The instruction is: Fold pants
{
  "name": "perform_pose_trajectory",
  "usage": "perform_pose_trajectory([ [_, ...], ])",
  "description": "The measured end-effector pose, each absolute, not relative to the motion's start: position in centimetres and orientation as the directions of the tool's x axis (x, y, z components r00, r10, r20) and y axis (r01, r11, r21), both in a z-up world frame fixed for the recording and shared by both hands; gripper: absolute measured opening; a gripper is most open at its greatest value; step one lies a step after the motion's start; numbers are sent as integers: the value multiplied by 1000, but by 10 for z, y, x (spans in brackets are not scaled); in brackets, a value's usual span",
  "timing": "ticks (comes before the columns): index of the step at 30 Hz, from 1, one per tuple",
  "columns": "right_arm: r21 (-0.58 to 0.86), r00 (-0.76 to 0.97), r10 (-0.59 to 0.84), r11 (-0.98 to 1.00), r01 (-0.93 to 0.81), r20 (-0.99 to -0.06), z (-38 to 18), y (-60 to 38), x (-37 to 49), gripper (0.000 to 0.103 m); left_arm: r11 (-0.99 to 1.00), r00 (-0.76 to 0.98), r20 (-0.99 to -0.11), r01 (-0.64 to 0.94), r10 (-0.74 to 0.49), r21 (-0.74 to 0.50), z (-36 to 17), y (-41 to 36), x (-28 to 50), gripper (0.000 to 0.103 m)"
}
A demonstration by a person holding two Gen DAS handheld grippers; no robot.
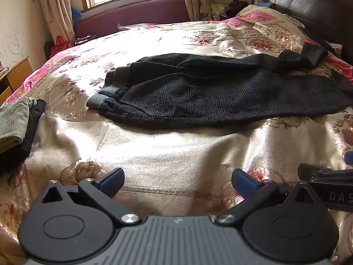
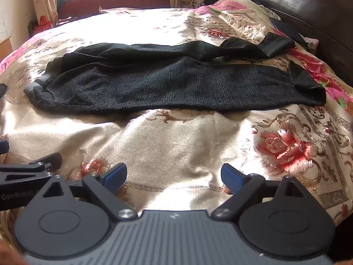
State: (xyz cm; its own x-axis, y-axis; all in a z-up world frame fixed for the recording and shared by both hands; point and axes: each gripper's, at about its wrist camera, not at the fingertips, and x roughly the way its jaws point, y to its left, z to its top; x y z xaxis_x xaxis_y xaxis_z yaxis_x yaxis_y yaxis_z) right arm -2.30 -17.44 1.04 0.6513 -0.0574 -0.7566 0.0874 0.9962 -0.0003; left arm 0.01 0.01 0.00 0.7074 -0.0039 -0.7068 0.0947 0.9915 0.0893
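A: Both your claws, left gripper (image 1: 177, 180) and right gripper (image 2: 174, 176), gape wide, empty; the pants (image 1: 220, 92) lie spread across the bedspread (image 1: 176, 150), well ahead

B: Risk?

A: Pinching that slippery bedspread along with the cloth, or grabbing one layer only, would drag the fold crooked

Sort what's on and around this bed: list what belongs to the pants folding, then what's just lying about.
For the job:
- dark pants, spread flat
- left hand-held gripper, open
- right hand-held gripper, open

Just lying about:
- folded clothes pile at the bed's edge
- pillow
- red bag on the floor
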Motion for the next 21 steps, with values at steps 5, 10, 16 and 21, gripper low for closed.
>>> perform_pose_trajectory([
  [5, -4, 651, -62, 996, 90, -757, 10, -174, -23, 92, 990, 706, -709, 100, 1, 101, -1, -1, -1, 103],
  [10, -5, 649, -64, 996, 92, -758, 9, -173, -22, 92, 991, 702, -713, 98, -1, 96, -2, -1, 2, 103],
  [16, -5, 649, -63, 996, 91, -758, 9, -175, -24, 92, 991, 703, -711, 97, -3, 92, -3, -1, 2, 103],
  [21, -3, 648, -63, 996, 93, -759, 9, -172, -23, 92, 990, 703, -711, 103, -2, 99, -4, -1, 2, 103],
])
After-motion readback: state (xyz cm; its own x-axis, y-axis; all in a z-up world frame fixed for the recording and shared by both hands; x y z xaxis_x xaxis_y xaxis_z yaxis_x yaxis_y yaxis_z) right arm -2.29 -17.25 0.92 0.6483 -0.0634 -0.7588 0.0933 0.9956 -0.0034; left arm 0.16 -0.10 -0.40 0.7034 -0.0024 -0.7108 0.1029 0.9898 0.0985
